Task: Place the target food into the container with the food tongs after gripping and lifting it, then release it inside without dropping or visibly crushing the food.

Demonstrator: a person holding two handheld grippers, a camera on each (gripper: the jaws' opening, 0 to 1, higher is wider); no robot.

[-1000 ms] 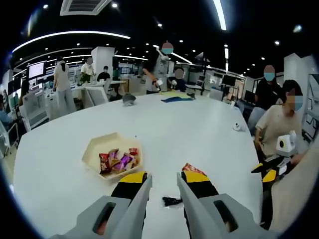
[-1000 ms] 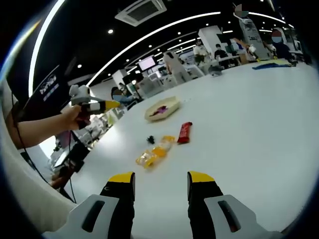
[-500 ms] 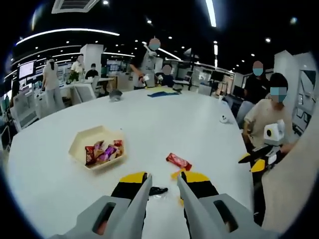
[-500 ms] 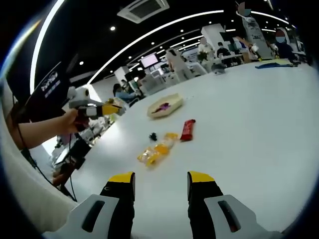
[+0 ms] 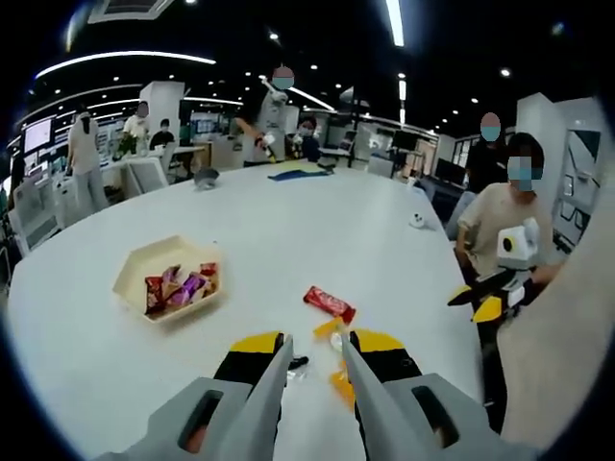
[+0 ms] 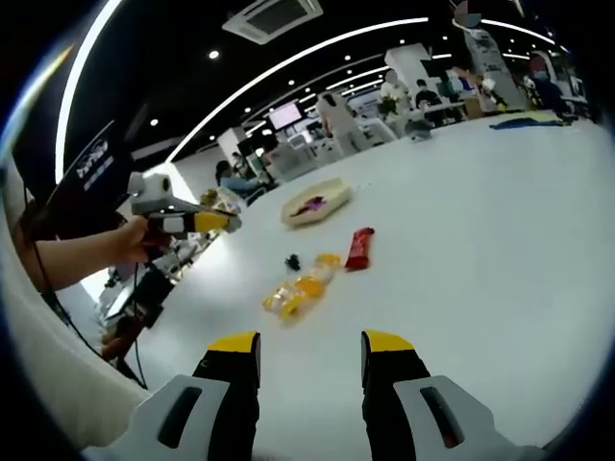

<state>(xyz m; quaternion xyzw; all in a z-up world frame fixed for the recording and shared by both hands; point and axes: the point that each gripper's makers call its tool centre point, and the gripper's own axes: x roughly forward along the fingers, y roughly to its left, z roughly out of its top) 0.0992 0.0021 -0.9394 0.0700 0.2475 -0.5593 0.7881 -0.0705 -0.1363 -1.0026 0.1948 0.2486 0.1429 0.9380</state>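
Note:
A cream hexagonal container (image 5: 154, 255) holding several wrapped snacks sits left of centre on the white table. A red snack bar (image 5: 330, 303) lies just beyond my left gripper (image 5: 315, 351), which is open with nothing between its jaws. A yellow packet (image 5: 339, 382) and a small black item (image 5: 298, 363) show in the gap between those jaws. In the right gripper view the container (image 6: 336, 197), red bar (image 6: 359, 248), yellow packet (image 6: 300, 289) and black item (image 6: 292, 261) lie well ahead of my open right gripper (image 6: 310, 351). A hand holds the left gripper (image 6: 197, 223) at the left, above the table edge.
The round white table (image 5: 317, 221) stretches far back, where a blue sheet (image 5: 298, 174) and small objects lie. A seated person (image 5: 504, 226) is at the right edge, near the right gripper (image 5: 490, 300). Other people and desks stand behind.
The left gripper has drawn back and shifted, so the container and red bar now sit farther ahead and to the left. The right gripper view is almost unchanged.

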